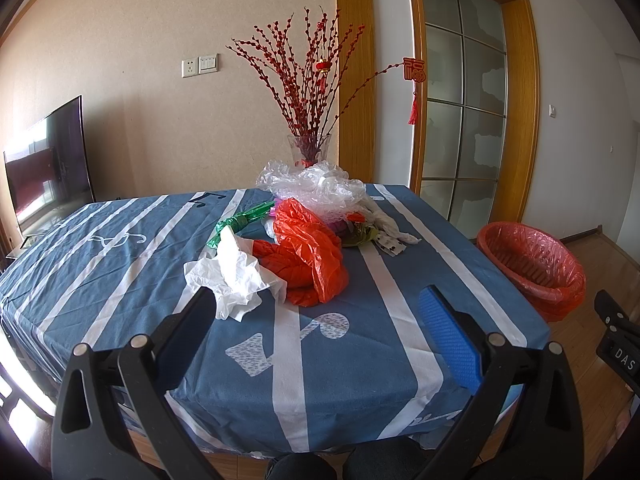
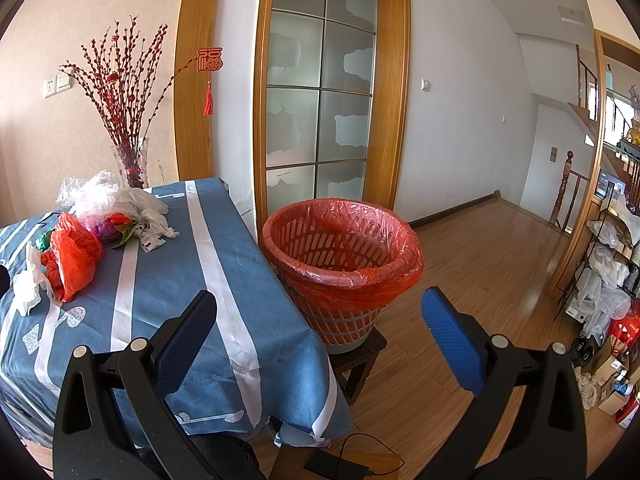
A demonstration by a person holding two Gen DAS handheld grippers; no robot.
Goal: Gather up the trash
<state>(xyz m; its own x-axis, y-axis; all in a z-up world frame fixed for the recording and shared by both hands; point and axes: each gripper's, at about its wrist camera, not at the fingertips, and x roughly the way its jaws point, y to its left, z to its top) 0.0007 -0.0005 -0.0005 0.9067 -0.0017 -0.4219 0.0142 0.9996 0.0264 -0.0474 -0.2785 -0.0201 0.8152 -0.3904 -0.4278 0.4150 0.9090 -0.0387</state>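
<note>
None of the trash is collected yet, as far as I am seeing: the red-lined plastic wastebasket is showing only its liner inside, and the whole litter pile is lying on the blue-and-white striped tabletop. I am judging the task to be at its very start.

I am holding my left gripper spread wide with nothing between its fingers, hovering over the near part of the tabletop and pointing at the pile. My right gripper is likewise spread and empty, aiming toward the wastebasket, which is standing on a small dark stool just beside the tabletop's right edge.

Nearest to my left gripper, the crumpled white plastic bag is touching the rumpled orange-red plastic bag. Behind them a twisted green plastic strip is lying, then a puffy heap of clear plastic film, with a white printed wrapper and some purple and green scraps I am not making out. All of it is looking thin, light and crinkly. A glass vase of red berry branches is standing behind the heap.
</note>
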